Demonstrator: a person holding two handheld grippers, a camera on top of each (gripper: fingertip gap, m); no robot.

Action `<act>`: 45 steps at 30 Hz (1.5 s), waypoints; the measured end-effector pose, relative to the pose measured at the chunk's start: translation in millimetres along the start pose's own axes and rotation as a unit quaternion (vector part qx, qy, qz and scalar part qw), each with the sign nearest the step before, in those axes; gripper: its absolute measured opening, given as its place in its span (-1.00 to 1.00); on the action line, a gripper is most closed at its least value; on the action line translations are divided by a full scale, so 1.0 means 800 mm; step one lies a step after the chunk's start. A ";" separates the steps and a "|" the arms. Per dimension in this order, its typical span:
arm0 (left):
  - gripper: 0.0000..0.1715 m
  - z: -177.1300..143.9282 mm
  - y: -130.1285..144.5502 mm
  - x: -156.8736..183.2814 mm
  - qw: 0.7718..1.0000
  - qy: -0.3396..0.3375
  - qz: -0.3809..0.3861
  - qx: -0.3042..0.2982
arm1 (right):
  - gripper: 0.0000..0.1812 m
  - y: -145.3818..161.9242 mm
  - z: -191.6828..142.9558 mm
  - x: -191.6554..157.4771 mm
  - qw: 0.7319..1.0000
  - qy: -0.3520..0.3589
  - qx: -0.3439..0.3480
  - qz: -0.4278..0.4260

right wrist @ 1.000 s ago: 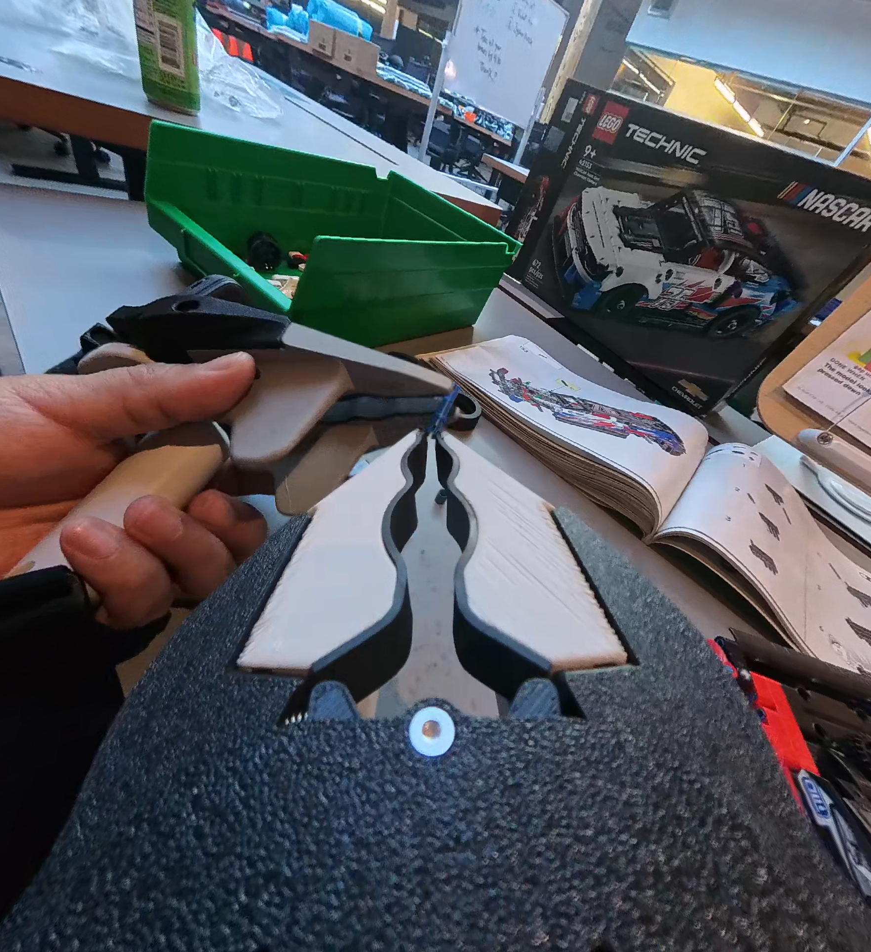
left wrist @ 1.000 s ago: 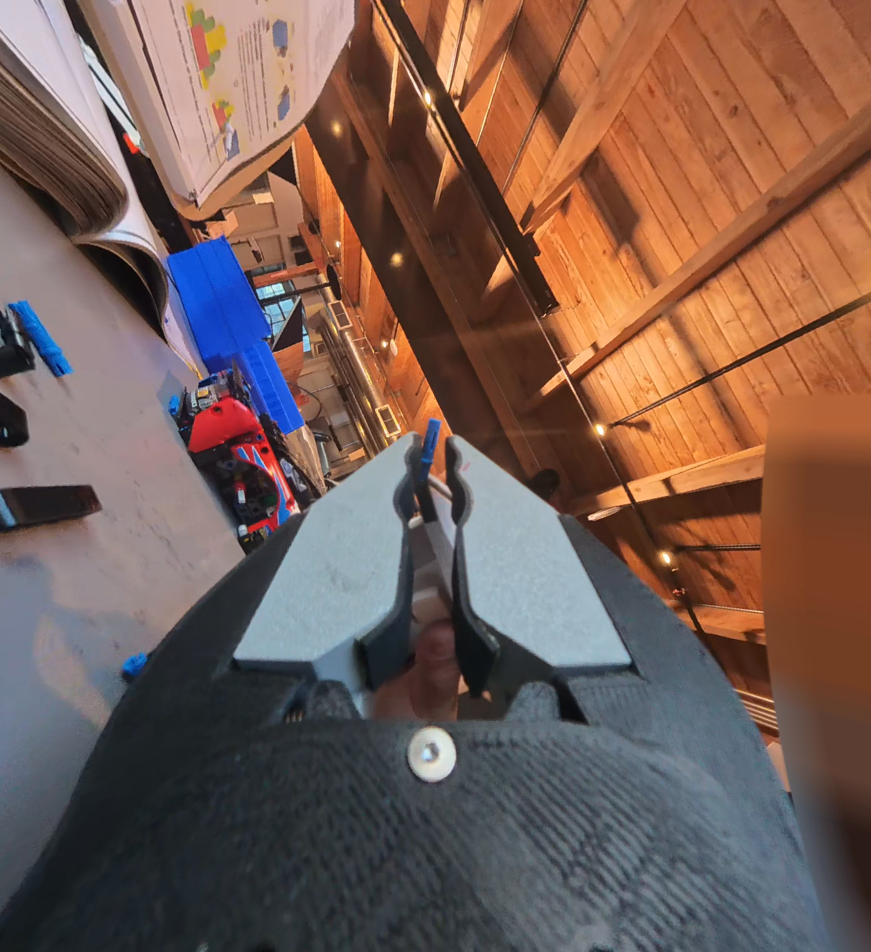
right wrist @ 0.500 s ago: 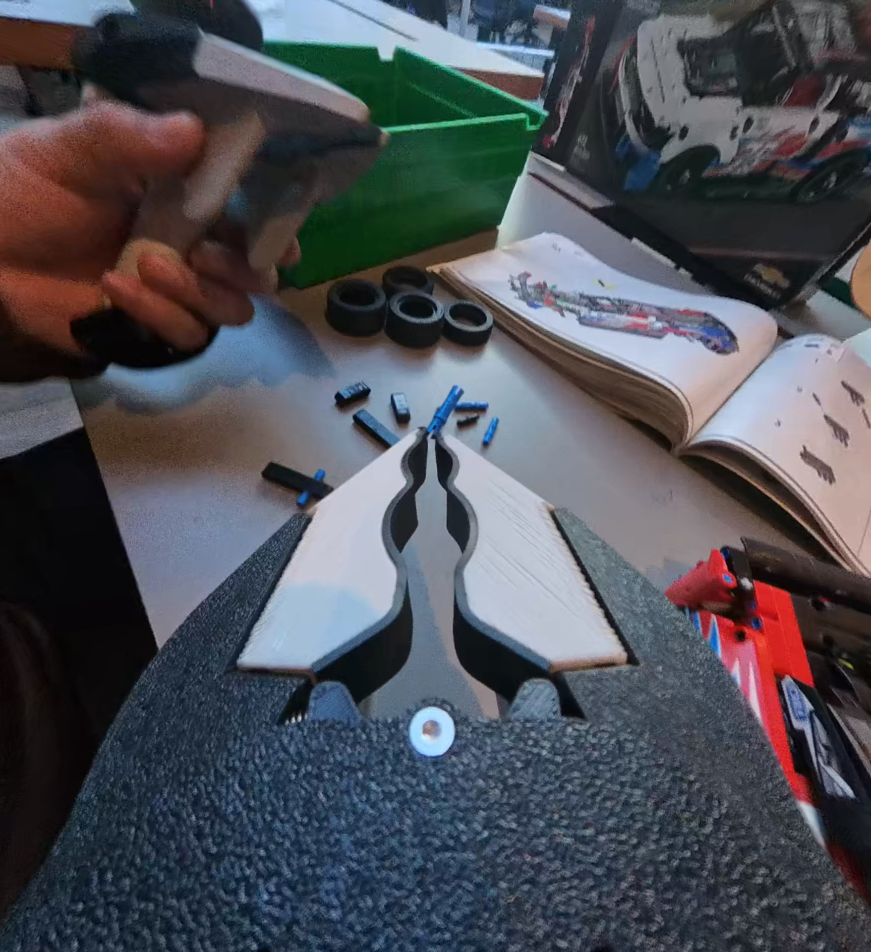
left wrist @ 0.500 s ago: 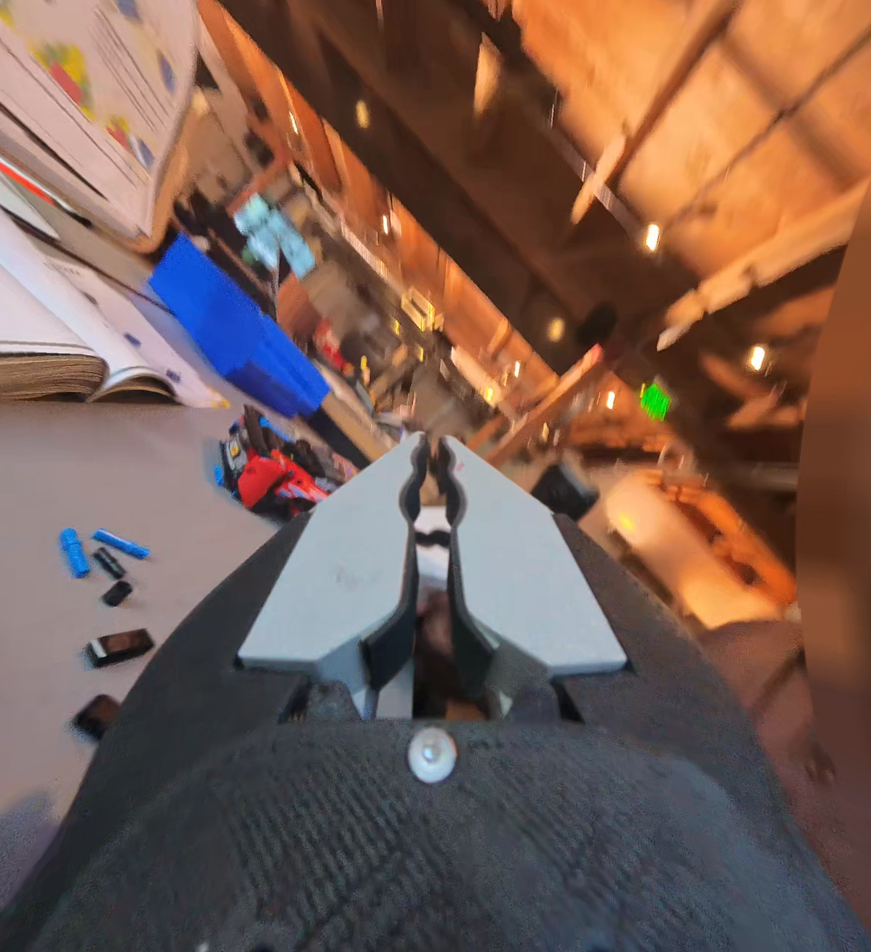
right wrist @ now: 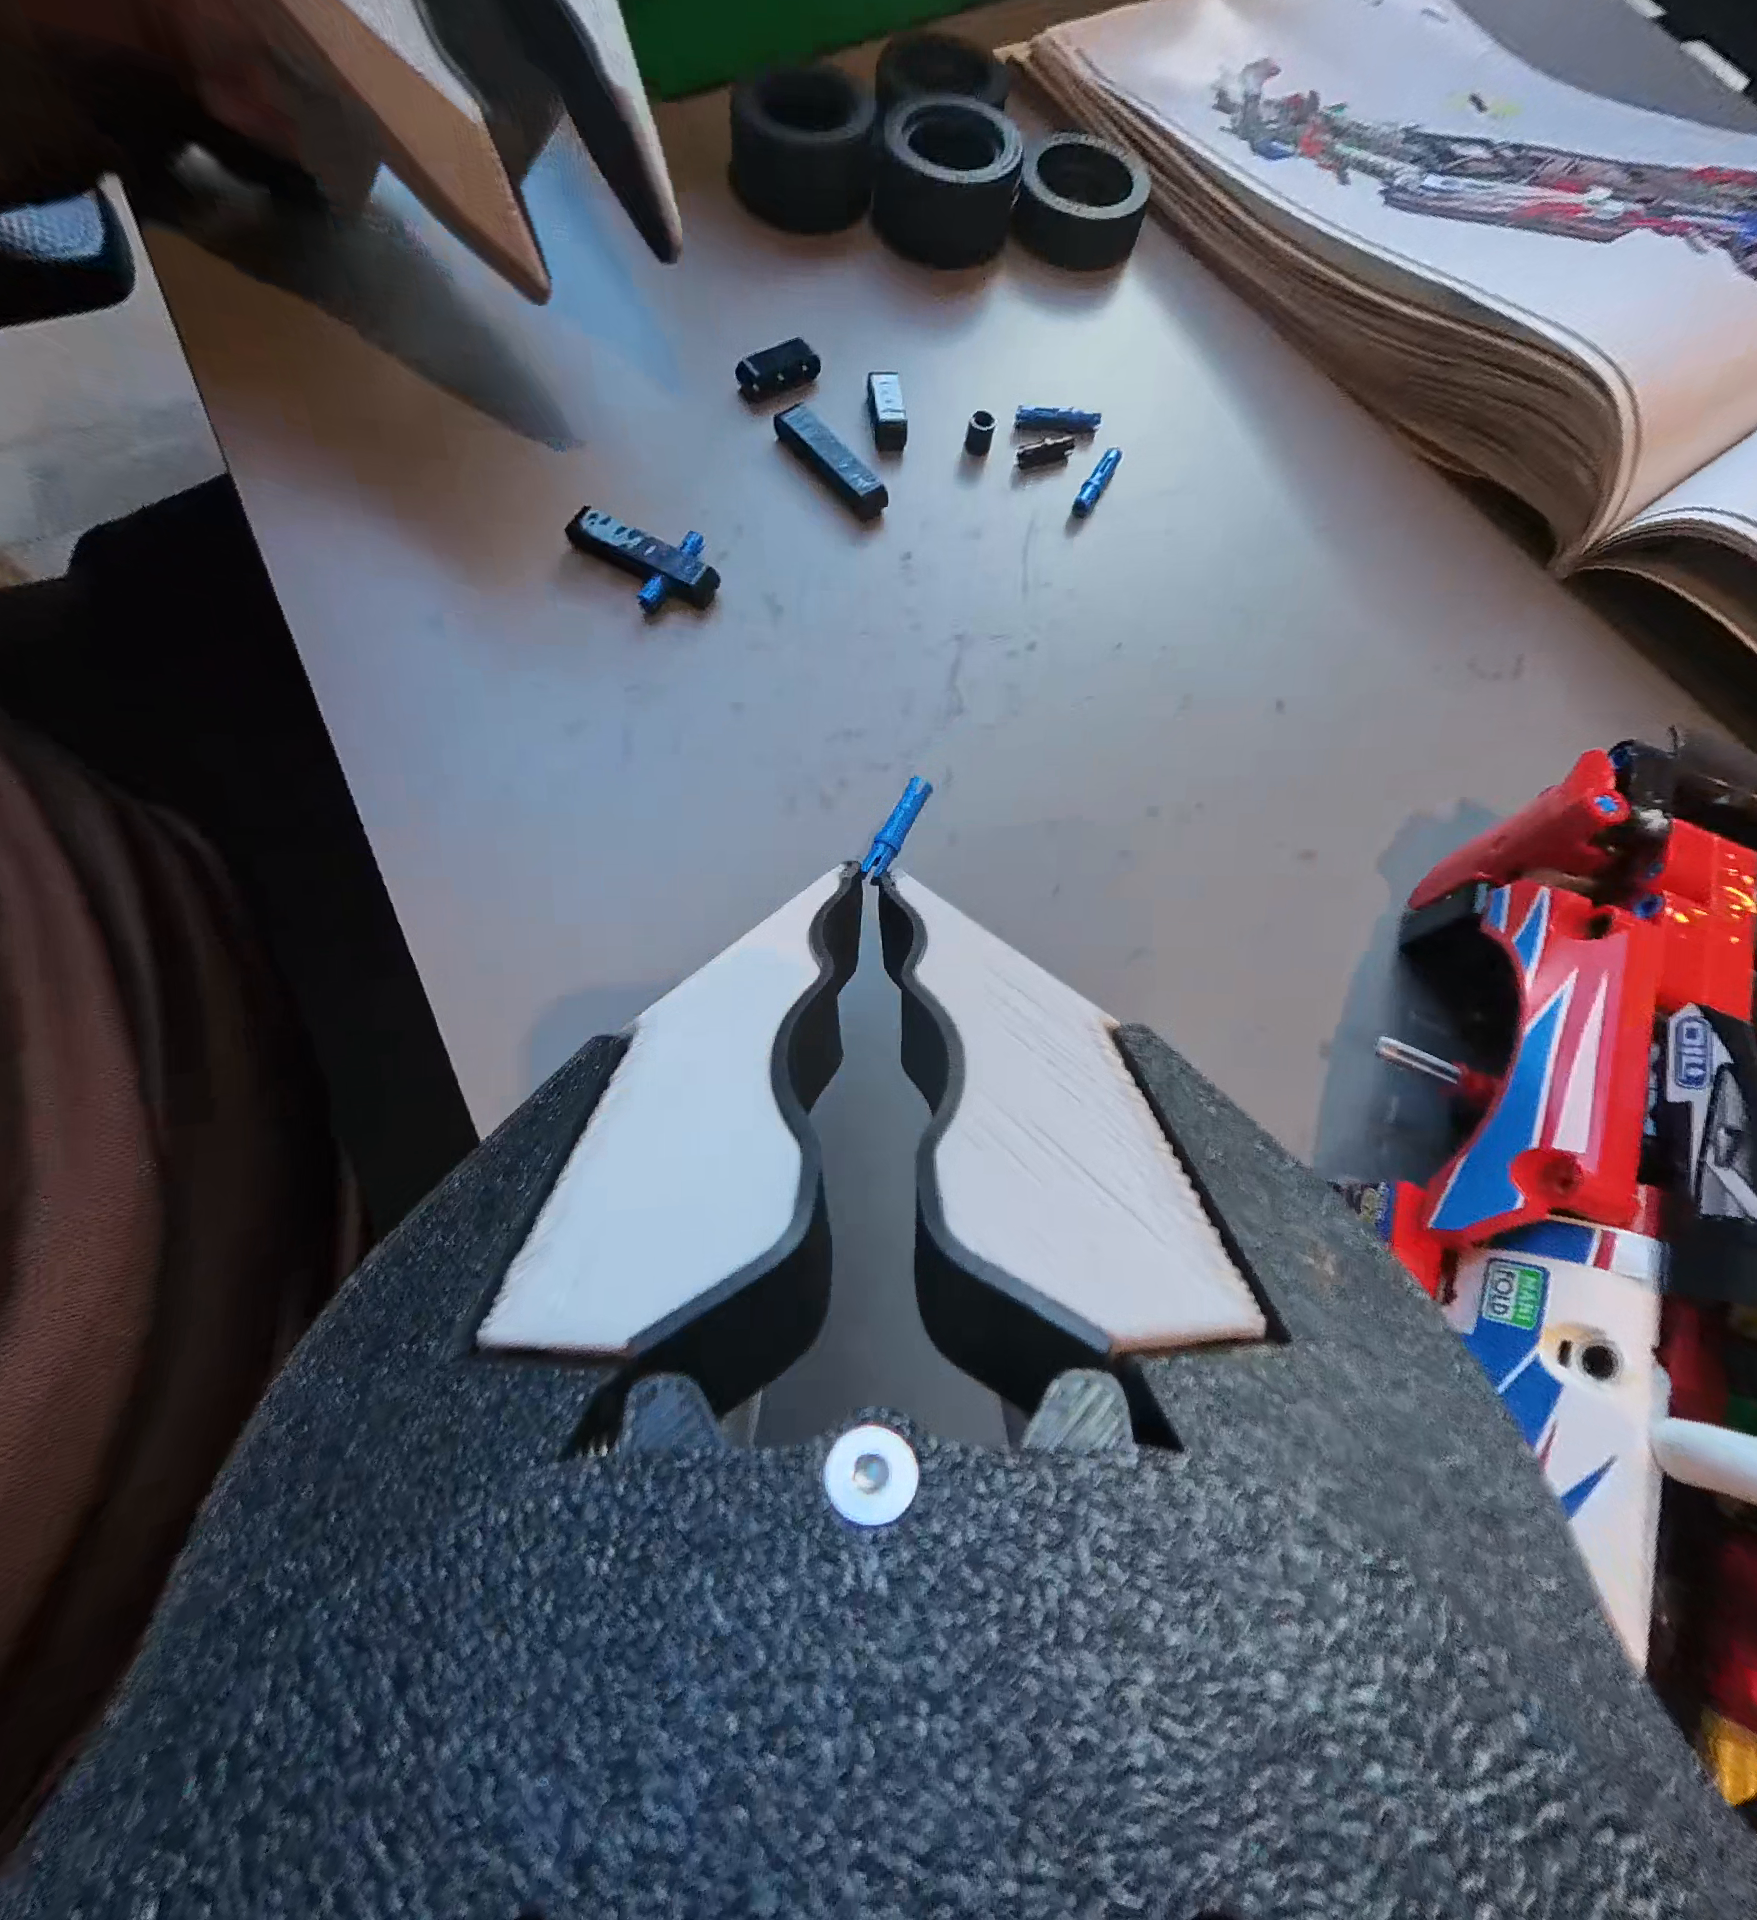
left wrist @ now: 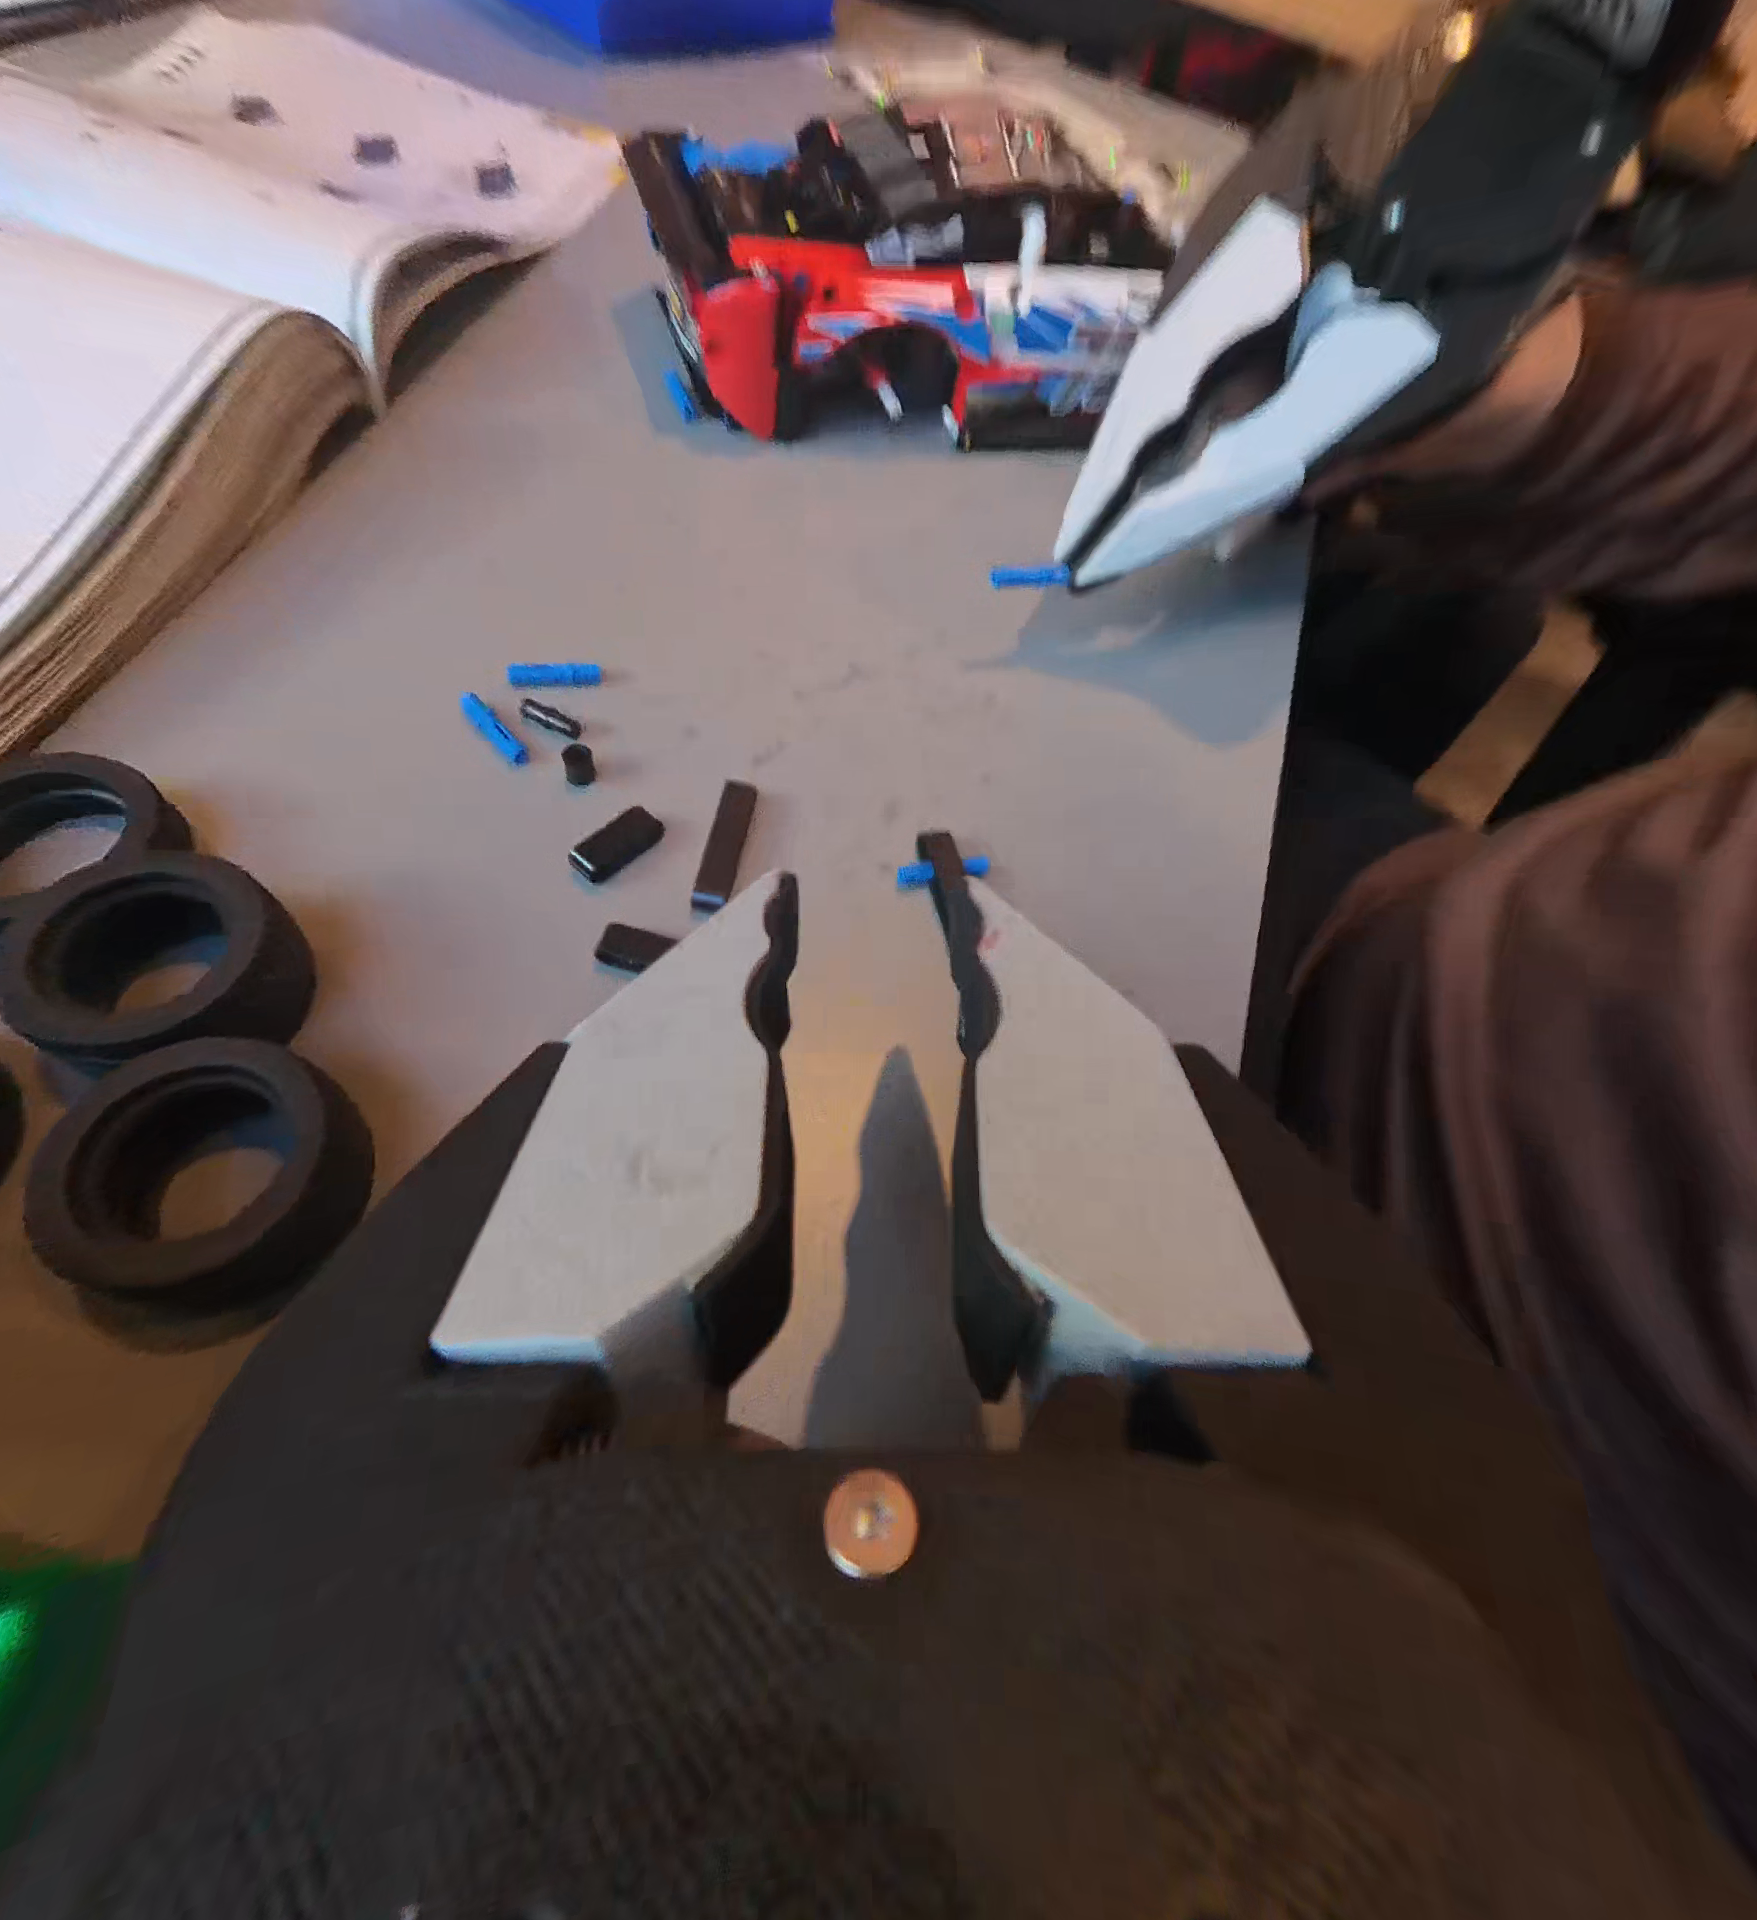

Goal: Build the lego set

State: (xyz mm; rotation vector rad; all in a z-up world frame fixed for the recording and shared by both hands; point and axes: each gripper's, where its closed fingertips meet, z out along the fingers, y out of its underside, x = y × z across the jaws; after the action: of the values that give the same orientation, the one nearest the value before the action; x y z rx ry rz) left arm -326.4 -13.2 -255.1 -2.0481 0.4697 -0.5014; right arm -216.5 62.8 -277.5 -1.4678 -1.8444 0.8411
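blue pin (right wrist: 896,827) pinched at the tips of the right gripper (right wrist: 866,876) in the right wrist view, sticking out toward 12 o'clock above the grey table (right wrist: 1061,675). at 11 o'clock lies a black beam with a blue pin (right wrist: 645,551), loose small pieces (right wrist: 957,436) beyond it, four black tyres (right wrist: 941,171) at 12, the red model car (right wrist: 1622,1049) at 3. over to the left wrist view: left gripper (left wrist: 858,868) spread wide, nothing between its fingers, that black beam just past its right tip; tyres at 9 o'clock, car at 12, the right gripper at 1 o'clock with its pin
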 end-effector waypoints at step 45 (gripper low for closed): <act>-0.41 0.072 0.033 0.035 0.975 0.003 0.094 -0.199 | -0.95 0.010 0.025 -0.053 0.976 -0.115 -0.030 -0.181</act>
State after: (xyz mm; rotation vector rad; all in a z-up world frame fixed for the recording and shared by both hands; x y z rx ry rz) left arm -276.5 0.6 -300.3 -2.3502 0.8129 -0.3161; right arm -220.2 20.4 -299.4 -1.0516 -2.2386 0.8046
